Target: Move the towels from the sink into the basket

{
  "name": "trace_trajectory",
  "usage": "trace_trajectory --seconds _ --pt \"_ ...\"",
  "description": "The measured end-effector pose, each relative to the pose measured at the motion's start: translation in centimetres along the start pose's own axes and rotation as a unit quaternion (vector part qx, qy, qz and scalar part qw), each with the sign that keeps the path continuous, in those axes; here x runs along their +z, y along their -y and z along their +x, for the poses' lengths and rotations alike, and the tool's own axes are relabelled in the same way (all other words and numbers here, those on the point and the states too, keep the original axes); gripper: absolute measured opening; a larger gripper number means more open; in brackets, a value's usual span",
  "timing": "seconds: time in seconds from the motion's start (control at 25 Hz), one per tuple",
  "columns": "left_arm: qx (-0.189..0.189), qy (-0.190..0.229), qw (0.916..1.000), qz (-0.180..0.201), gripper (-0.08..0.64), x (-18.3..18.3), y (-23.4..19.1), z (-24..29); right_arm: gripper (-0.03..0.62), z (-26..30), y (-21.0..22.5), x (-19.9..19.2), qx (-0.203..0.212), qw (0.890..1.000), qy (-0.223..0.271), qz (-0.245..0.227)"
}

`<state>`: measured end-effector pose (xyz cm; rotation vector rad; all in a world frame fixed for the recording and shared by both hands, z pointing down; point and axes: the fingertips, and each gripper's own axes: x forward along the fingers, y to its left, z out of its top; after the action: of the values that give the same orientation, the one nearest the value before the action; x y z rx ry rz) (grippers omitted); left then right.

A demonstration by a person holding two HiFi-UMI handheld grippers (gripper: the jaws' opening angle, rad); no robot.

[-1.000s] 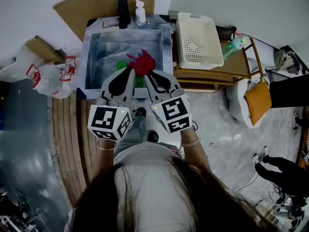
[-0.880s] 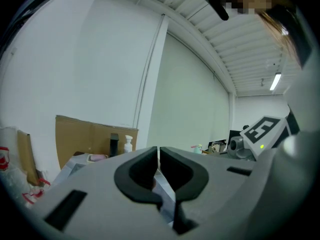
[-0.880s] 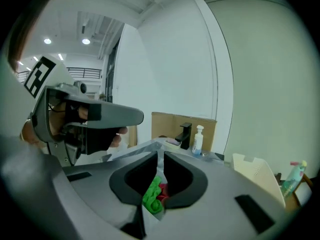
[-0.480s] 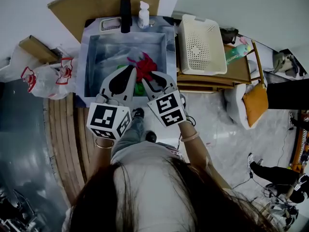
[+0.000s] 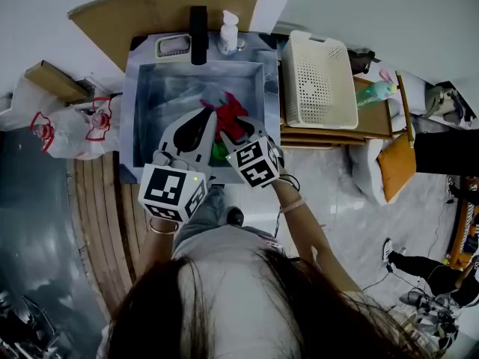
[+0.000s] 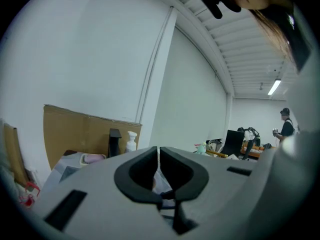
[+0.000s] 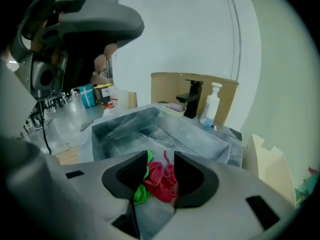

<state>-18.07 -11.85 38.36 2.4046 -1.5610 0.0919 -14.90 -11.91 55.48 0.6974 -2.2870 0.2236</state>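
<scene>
The left gripper (image 6: pixel 158 153) hangs over the sink (image 5: pixel 142 103), its jaws pressed together with nothing between them. Just to its right, below the right gripper (image 7: pixel 161 170), a red towel (image 7: pixel 162 183) lies crumpled into loose folds on the sink floor. A bright green towel (image 7: pixel 141 194) is bunched against the red one's left side. The right gripper's jaws stand apart and frame the red cloth, though I can't quite tell whether the pads touch it. Well off to that gripper's right, beside the sink, sits the white perforated basket (image 5: pixel 318 81).
</scene>
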Motion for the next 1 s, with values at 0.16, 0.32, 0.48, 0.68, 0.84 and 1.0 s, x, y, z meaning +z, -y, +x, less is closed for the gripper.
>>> trace_trajectory --seconds 0.16,0.32,0.48,0.68,0.84,1.0 --pt "-0.002 -0.003 1.0000 -0.002 0.009 0.0 -0.8 0.8 0.186 2.7 0.4 -1.4 0.006 1.000 -0.030 -0.001" --pt "-0.002 -0.008 0.9999 -0.006 0.009 -0.3 -1.8 1.7 0.216 4.9 0.6 -2.9 0.017 0.998 -0.063 0.015" --pt "0.001 -0.014 0.9998 -0.014 0.009 -0.7 -2.7 2.2 0.225 6.9 1.1 -4.3 0.018 0.995 -0.090 0.032" --pt "0.002 -0.019 0.9996 -0.019 0.009 -1.3 -3.5 2.3 0.249 9.2 1.2 -6.3 0.019 0.991 -0.126 0.047" --pt "0.003 -0.022 0.9995 -0.022 0.009 -1.6 -4.1 2.4 0.266 10.9 1.5 -8.0 0.018 0.985 -0.161 0.055" --pt "0.006 -0.025 0.9993 -0.026 0.009 -1.8 -4.9 2.5 0.283 12.7 1.7 -9.5 0.021 0.980 -0.189 0.066"
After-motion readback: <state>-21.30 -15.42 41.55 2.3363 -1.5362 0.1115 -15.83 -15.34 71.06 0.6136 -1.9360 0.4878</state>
